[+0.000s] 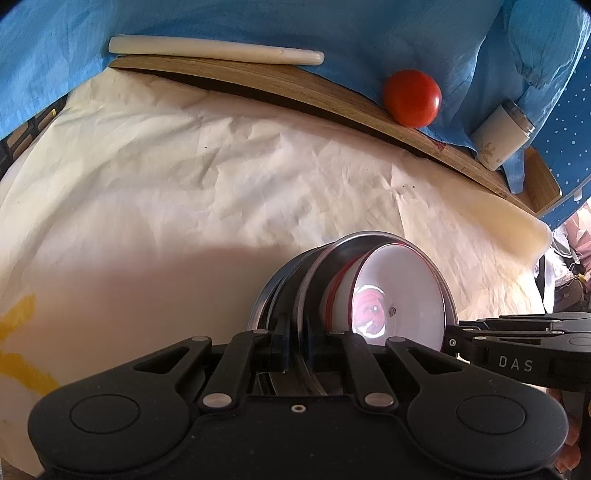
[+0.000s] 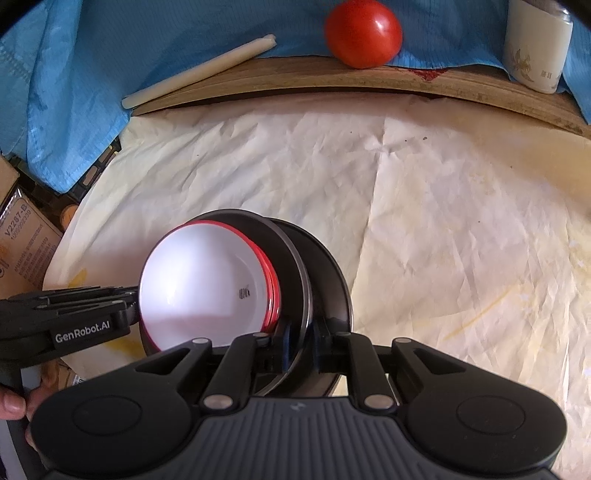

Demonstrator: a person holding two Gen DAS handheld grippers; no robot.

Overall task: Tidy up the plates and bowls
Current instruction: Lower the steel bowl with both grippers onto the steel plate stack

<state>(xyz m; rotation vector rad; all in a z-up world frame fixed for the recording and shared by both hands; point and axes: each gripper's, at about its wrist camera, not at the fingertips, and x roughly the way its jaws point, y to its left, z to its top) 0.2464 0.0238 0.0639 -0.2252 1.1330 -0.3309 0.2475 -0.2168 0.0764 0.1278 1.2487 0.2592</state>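
Observation:
A white bowl with a red rim [image 1: 399, 291] [image 2: 199, 288] sits nested in a dark metal plate [image 1: 343, 254] [image 2: 284, 251], with a second metal plate [image 1: 273, 291] [image 2: 332, 273] beneath. My left gripper [image 1: 298, 334] is shut on the near rim of the upper plate. My right gripper [image 2: 302, 341] is shut on that plate's rim from the opposite side. Each gripper shows in the other's view, the right gripper [image 1: 448, 332] at the stack's right edge, the left gripper [image 2: 135, 302] at its left edge. Whether the stack rests on the table is unclear.
Creased cream paper [image 1: 184, 166] [image 2: 443, 203] covers the round table. At the back lie a wooden board [image 1: 258, 79] [image 2: 332, 77], a red tomato [image 1: 412, 98] [image 2: 364, 33], a white stick [image 1: 214, 50] [image 2: 199, 70] and a white jar [image 1: 502, 134] [image 2: 535, 44] on blue cloth. A cardboard box [image 2: 22, 236] stands off the left edge.

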